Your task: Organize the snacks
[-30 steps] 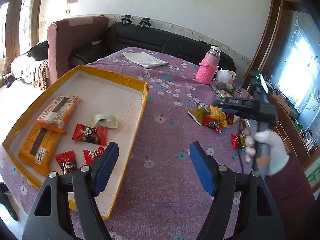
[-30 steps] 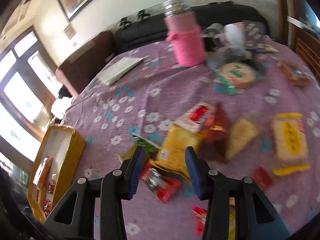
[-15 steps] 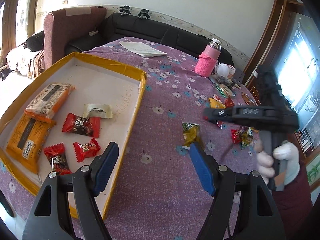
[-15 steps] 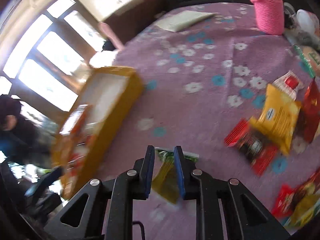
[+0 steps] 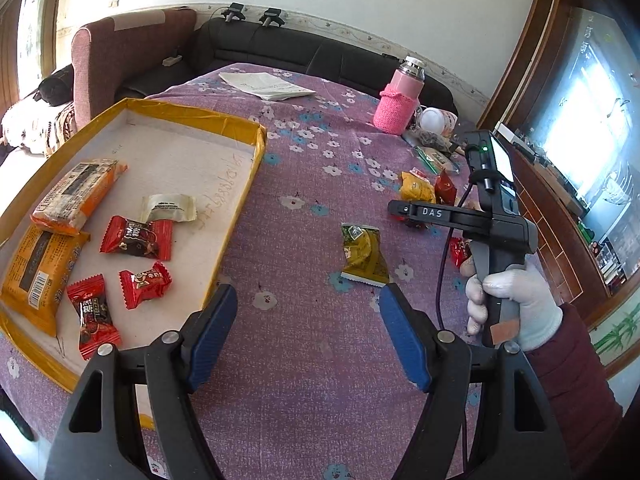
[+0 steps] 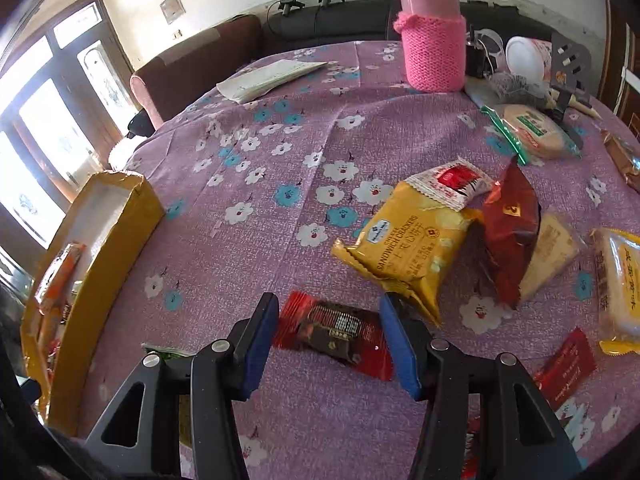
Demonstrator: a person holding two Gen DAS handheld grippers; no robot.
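Observation:
A yellow-rimmed box (image 5: 244,196) on the purple flowered cloth holds several snacks: orange packs (image 5: 76,196), red candies (image 5: 138,236) and a white packet (image 5: 170,208). A green-yellow packet (image 5: 362,252) lies on the cloth between the box and the snack pile. My left gripper (image 5: 308,332) is open and empty above the cloth, near the box's corner. My right gripper (image 6: 328,340) is open, its jaws on either side of a red-and-black wrapped snack (image 6: 336,332) on the cloth. A yellow cracker pack (image 6: 404,248) lies just beyond. The box (image 6: 112,240) also shows in the right wrist view.
A pink-sleeved flask (image 6: 434,40), a white cup (image 6: 524,58) and a folded paper (image 6: 272,78) stand at the far side. More snacks lie right: a dark red bag (image 6: 512,224), a round biscuit pack (image 6: 532,132), a yellow cake pack (image 6: 622,280). A sofa and an armchair stand behind.
My right gripper let go of the green-yellow packet on the cloth, opened, and swung back to the snack pile over the red-and-black snack. My left gripper stayed open near the box.

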